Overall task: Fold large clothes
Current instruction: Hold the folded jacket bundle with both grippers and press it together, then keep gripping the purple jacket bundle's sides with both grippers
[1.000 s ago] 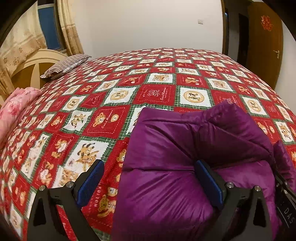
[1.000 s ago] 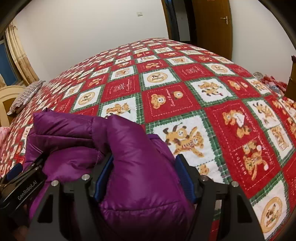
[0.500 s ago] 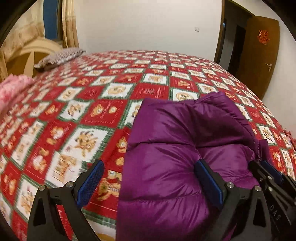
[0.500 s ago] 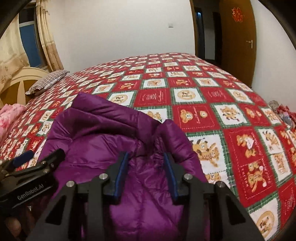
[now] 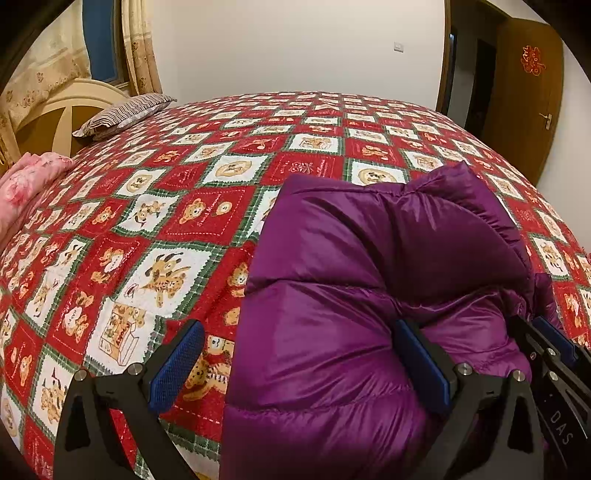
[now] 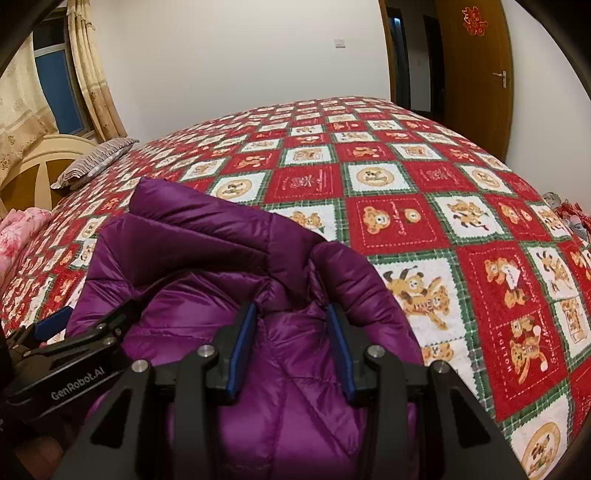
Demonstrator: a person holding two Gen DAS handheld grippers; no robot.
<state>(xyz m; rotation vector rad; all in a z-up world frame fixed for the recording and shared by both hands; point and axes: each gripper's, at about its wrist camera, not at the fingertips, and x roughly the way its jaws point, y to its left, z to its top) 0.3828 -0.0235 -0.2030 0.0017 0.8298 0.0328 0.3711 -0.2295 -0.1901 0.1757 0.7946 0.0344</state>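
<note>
Right jaws pinch jacket [image 6: 291,354]; left straddle it

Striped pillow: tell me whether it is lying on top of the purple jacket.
No, the striped pillow lies by the headboard, well apart from the purple jacket.

Purple jacket [image 5: 332,332]: lower part cut off by bottom edge in both wrist views; full outline not visible. Bed cover [image 5: 166,221] beneath it hidden.

Left gripper [image 5: 295,365]: right pad sunk into padding, contact depth unclear.

Right gripper [image 6: 291,343]: fabric bunched between pads; grip on it not determinable.

Pink bedding [image 5: 26,184]: cropped at left edge. Headboard [image 5: 62,114] partly behind pillow [image 5: 122,114]. Red door decoration [image 6: 474,20]: characters too small to read. Items at far right bed edge [image 6: 570,218] indistinct.
</note>
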